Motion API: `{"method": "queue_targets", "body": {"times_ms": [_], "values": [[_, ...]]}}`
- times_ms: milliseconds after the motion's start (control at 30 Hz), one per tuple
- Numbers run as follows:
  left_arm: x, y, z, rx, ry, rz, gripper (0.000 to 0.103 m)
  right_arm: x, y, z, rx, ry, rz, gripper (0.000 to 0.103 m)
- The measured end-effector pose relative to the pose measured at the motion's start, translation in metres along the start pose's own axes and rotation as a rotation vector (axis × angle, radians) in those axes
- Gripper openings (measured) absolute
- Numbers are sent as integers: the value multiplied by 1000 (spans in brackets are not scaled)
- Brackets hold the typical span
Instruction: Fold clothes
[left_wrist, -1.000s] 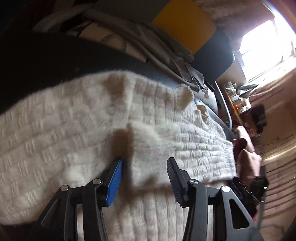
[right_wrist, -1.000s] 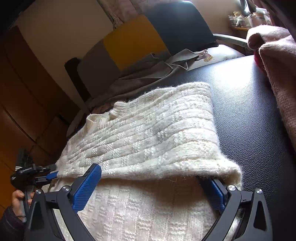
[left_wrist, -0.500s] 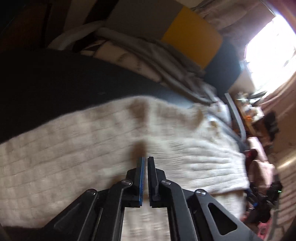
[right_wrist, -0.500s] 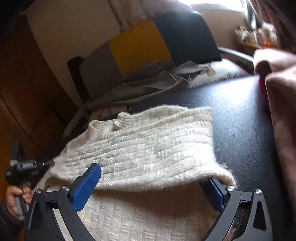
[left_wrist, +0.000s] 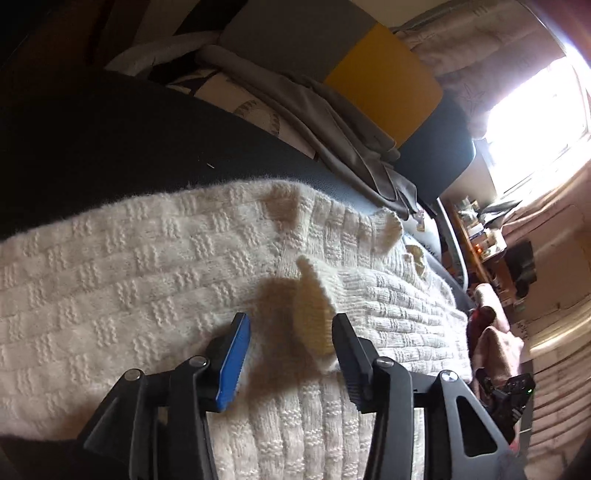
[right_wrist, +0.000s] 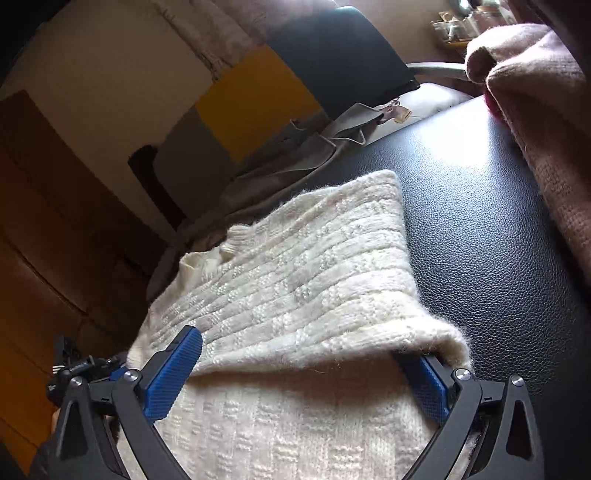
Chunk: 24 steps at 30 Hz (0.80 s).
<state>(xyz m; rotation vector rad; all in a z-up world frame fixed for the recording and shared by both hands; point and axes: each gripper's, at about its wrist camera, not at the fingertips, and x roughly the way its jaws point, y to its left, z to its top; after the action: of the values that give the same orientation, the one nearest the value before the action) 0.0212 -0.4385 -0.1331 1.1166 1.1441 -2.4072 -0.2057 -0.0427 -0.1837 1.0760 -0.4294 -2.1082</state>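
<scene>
I'm mid-fold on the cream knit sweater (left_wrist: 155, 280), which lies across the black desk (right_wrist: 480, 206) toward its near edge. My left gripper (left_wrist: 291, 354) is opening over a raised pinch of knit; the right gripper (right_wrist: 306, 373) stands wide, straddling the folded edge. Next I'd flatten that pucker.

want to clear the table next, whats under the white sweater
The white sweater lies folded on the black table; its own lower layer shows beneath the fold. Whatever else lies under it is covered.

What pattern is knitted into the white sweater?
A basket-weave check on the cream sweater, clearest in the left wrist view.
</scene>
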Motion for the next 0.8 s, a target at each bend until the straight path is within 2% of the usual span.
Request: {"method": "queue_targets", "body": {"times_ms": [100, 233, 333, 467, 500, 600, 800], "values": [[1, -13, 0, 57, 4, 51, 47, 2, 3, -1, -18, 6, -22, 103], [6, -25, 2, 88, 23, 44, 47, 5, 7, -1, -43, 16, -55, 103], [7, -27, 4, 44, 3, 16, 47, 5, 5, -1, -38, 14, -50, 103], [3, -20, 4, -44, -44, -53, 51, 0, -3, -1, -10, 8, 4, 103], [6, -18, 3, -50, -33, -47, 54, -1, -5, 0, -1, 2, 15, 103], [19, -13, 1, -66, 11, 13, 54, 1, -1, -1, -14, 8, -3, 103], [21, -18, -11, -3, -19, 75, 54, 7, 10, 0, -64, 35, -71, 103]]}}
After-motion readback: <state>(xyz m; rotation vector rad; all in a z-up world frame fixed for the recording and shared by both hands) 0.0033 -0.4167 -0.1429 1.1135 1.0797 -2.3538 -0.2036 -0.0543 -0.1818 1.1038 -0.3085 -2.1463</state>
